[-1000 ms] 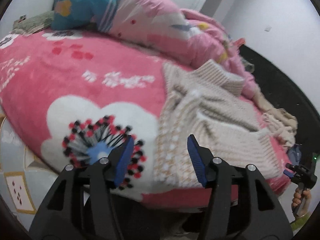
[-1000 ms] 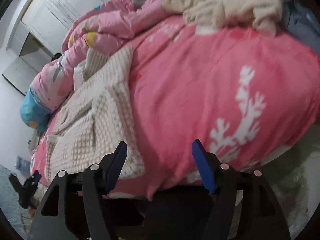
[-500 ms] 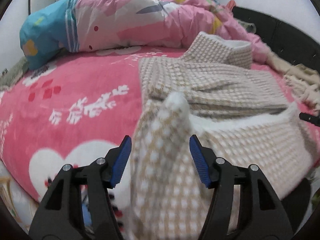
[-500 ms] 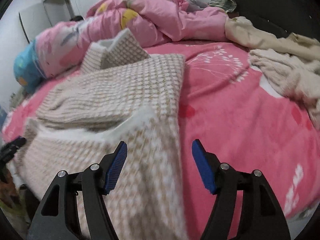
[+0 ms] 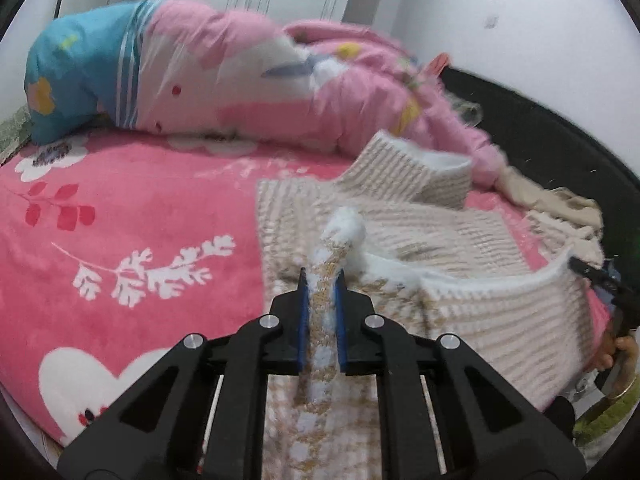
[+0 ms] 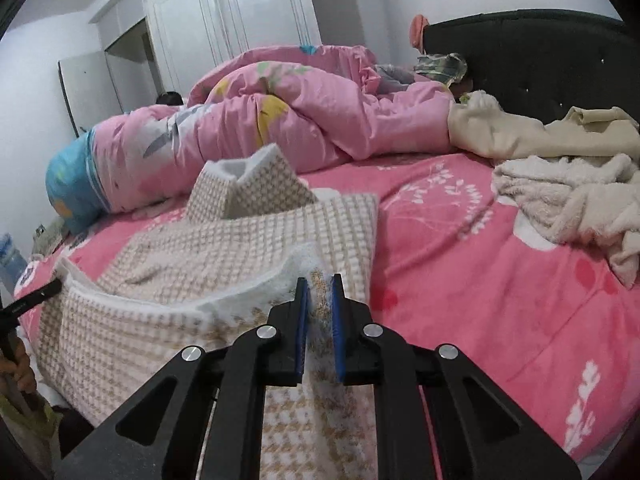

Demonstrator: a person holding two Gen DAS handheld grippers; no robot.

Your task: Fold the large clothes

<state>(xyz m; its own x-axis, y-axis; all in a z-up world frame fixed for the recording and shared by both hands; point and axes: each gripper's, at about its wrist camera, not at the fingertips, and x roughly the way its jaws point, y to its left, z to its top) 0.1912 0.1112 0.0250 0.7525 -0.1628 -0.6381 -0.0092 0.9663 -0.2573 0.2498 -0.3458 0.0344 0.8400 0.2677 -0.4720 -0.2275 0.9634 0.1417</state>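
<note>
Left gripper (image 5: 320,280) and right gripper (image 6: 319,282), each pinched tight on the near hem of the garment (image 5: 400,232), one at either corner. The hem stretches between the two tools as a raised, slightly sagging band, its white fleecy lining turned upward. In the left view a tuft of that lining stands up just beyond the blue pads (image 5: 303,312). The rest of the garment lies flat on the blanket (image 5: 140,208), running away from the grippers, with its collar standing up at the far end.

The garment is a thick, soft knit in a small beige-and-white check, lined with white pile. The blanket is plush, bright pink, printed with white sprigs and large flowers. A pink quilt (image 6: 304,120), smooth and puffy with one blue end, is bunched along the far side of the bed. Cream, fuzzy clothes (image 6: 568,176) lie crumpled at the right, against the dark tufted headboard (image 6: 540,52). White wardrobe doors (image 6: 232,20) fill the back wall.

Half a second earlier both pairs of jaws stood wide with the hem between them, unpressed; they have just been closing and now clamp it, and the hem sits higher off the blanket than before. A second ago the grippers were back from the bed edge, the garment lying untouched.
</note>
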